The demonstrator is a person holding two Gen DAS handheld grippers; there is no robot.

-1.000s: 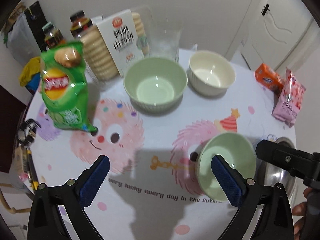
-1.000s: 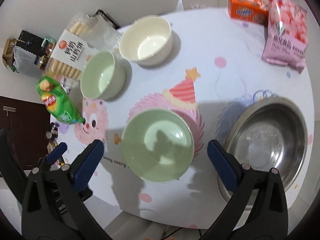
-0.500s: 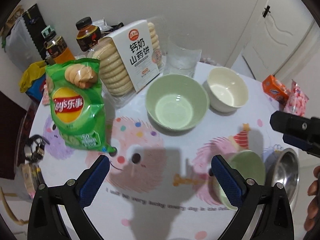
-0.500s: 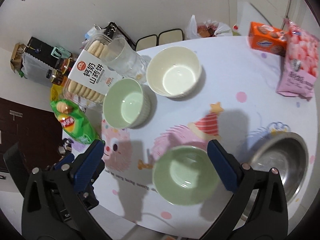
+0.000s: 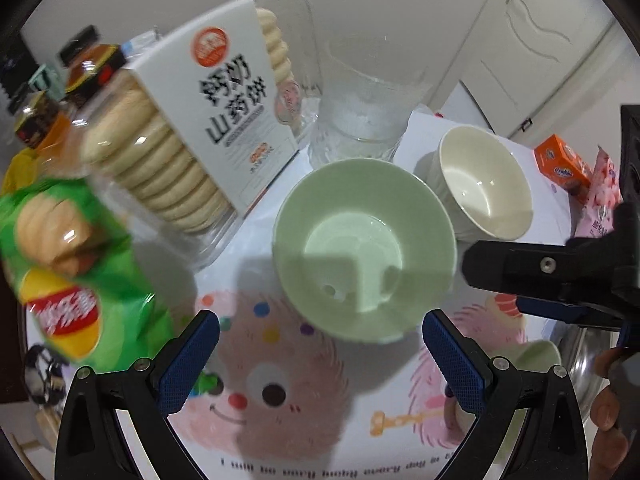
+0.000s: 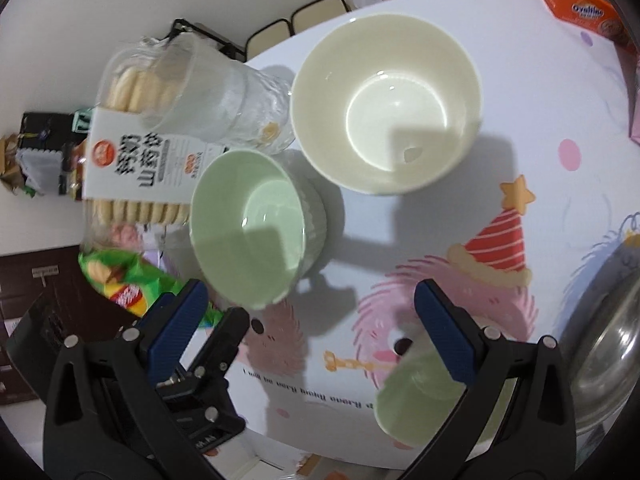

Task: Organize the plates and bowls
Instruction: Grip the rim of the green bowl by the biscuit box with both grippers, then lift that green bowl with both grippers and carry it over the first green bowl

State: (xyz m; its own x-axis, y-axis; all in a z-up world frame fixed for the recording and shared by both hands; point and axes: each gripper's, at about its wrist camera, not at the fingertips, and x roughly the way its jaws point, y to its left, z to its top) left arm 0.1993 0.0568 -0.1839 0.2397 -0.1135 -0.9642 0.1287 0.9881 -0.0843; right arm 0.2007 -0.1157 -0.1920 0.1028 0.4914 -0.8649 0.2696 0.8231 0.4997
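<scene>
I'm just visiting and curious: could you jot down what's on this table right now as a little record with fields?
bowls: green bowl, cream bowl, second green bowl
steel basin, at the table's right edge
snacks: biscuit pack, chips bag, orange box
left gripper: open, near the green bowl
right gripper: open, holding nothing

Showing pale green on the near bowl (image 5: pixel 364 250), cream on the far bowl (image 5: pixel 486 184); bench (image 6: pixel 520 152) displaying white cloth with pink cartoon monsters; claw pads (image 5: pixel 188 360) showing blue.
</scene>
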